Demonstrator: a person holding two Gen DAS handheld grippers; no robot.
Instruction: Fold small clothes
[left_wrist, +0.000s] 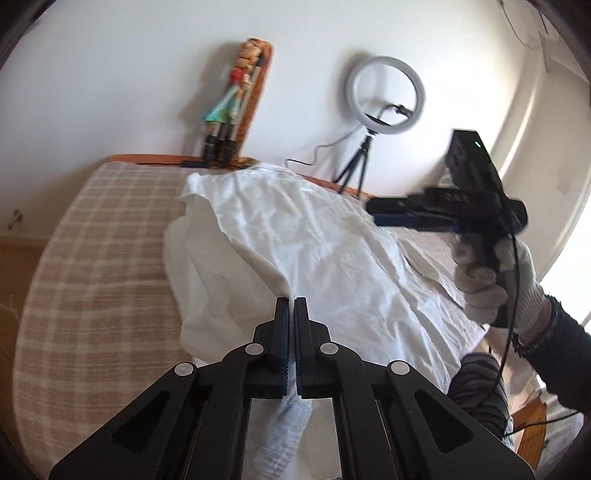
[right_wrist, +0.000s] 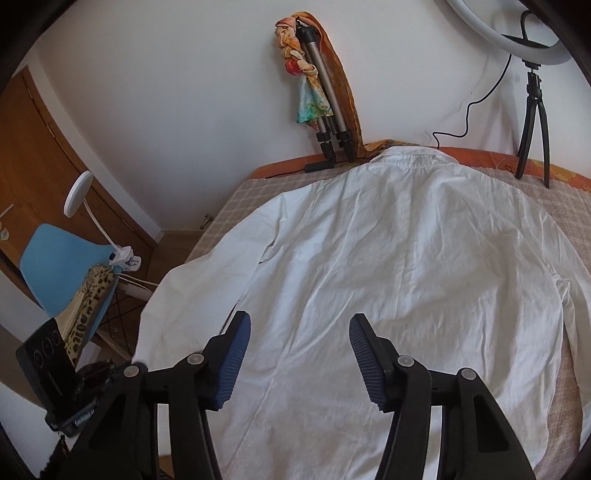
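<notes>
Looking down the left wrist: left gripper (left_wrist: 291, 306) pinches white shirt (left_wrist: 314, 236) fabric on the checked bed (left_wrist: 92, 258), hem hidden under its arms | right wrist: right gripper (right_wrist: 300, 332) spread above shirt, empty, collar toward wall, right sleeve cut off

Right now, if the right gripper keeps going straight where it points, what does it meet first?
Most likely the white shirt spread on the bed: the right gripper points down at its back panel with jaws open and nothing between them. Depth is hard to judge.
</notes>
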